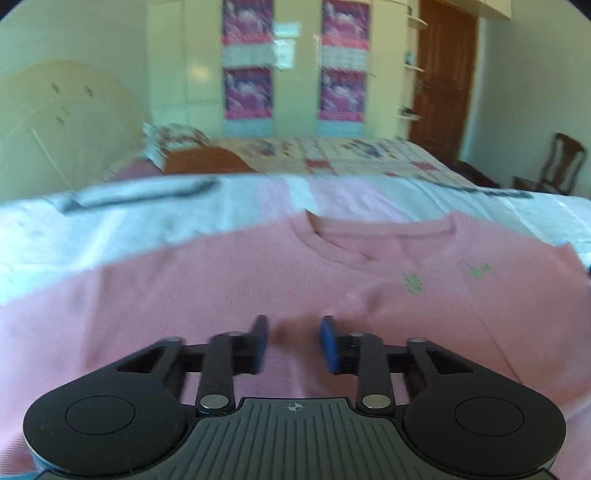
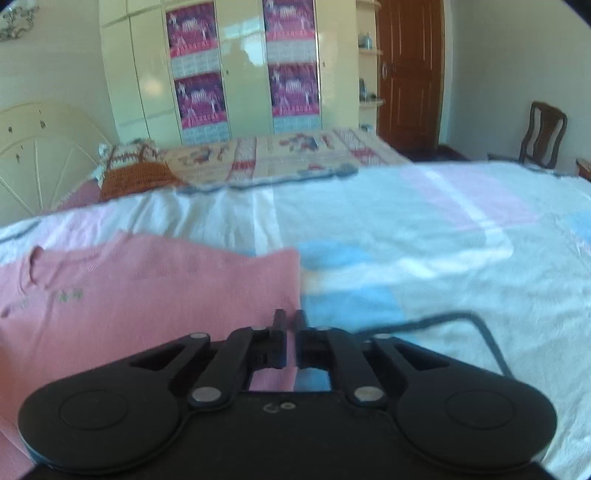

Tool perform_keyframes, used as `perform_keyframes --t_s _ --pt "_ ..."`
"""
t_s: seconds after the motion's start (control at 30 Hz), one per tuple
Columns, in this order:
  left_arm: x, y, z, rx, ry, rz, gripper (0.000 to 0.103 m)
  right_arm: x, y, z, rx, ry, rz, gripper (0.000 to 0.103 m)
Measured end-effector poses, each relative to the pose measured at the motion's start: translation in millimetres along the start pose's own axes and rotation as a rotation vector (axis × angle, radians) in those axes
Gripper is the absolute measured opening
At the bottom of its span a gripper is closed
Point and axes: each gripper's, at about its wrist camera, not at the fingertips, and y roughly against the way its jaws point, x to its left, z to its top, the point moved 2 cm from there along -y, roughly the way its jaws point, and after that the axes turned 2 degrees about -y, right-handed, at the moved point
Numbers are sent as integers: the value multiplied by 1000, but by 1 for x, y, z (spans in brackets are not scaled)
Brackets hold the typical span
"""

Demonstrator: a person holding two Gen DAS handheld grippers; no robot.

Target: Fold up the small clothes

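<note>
1 bed [image 2: 424,229] under a pastel patchwork sheet carries 1 pink sweater [image 1: 221,295], spread flat with its neckline away from the cameras. 2 small green embroidered marks [image 1: 413,282] sit near the collar, too blurred to read. 4 purple posters [image 2: 192,33] hang on the wardrobe. The left gripper [image 1: 294,343] hovers over the sweater, jaws apart and holding nothing. The right gripper [image 2: 290,332] has its jaws nearly closed at the sweater's edge; whether they pinch it, I cannot tell.
</note>
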Motion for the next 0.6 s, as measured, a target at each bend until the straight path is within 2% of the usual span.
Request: perform_keyframes --t_s 0.1,0.13,0.2,0.23,0.27,0.33,0.37,0.4,0.5,0.6 --pt "-8 14 12 -57 18 -65 33 3 -10 13 -31 12 38 8" --pt "-16 12 15 -54 -3 -86 33 6 -17 16 -24 22 51 8" --pt "-30 -3 16 11 -35 -136 35 8 -37 19 18 59 24 4" --pt "-34 -14 13 58 -46 -160 50 5 -49 18 62 61 -18 2" --pt "-36 -24 8 90 -57 -147 57 -3 -54 19 57 37 -22 0" --pt "-38 -22 4 63 -76 -136 58 -12 -54 26 94 -33 -30 0" --pt "-39 -16 7 67 -79 -125 58 -11 -51 28 108 -29 -59 9" --pt "-40 -7 9 57 -78 -111 58 -10 -42 27 97 -23 -63 11" --pt "-44 30 6 -25 -75 -144 58 -14 -2 15 40 -46 2 17" --pt "-58 50 -7 -32 -104 -172 58 -11 36 -7 37 -47 69 18"
